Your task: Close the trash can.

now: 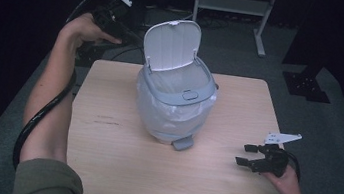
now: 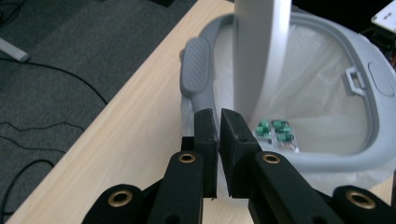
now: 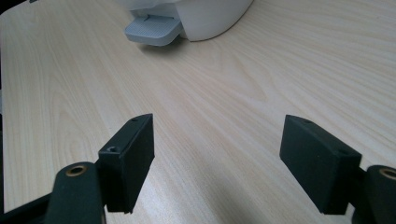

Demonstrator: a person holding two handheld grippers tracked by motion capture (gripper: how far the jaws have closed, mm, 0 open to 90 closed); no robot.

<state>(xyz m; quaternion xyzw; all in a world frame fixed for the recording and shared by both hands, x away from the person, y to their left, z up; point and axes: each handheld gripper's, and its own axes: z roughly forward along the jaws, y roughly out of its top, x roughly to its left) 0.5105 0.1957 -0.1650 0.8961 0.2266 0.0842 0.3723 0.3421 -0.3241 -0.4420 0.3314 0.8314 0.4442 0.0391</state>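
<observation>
The pedal bin stands mid-desk toward the far edge, lid up, with a green blister pack already in its liner. The left gripper hovers clenched and empty beyond the far-left corner. The right gripper rests released near the right edge; closing the lid seems left.

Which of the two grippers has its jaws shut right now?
The left gripper, held behind the bin near its raised lid. Its jaws are together with nothing between them; the right gripper rests wide open.

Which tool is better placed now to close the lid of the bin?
Probably the left tool: shut and empty, it is beside the raised lid. The right tool rests open, apart from the bin.
</observation>
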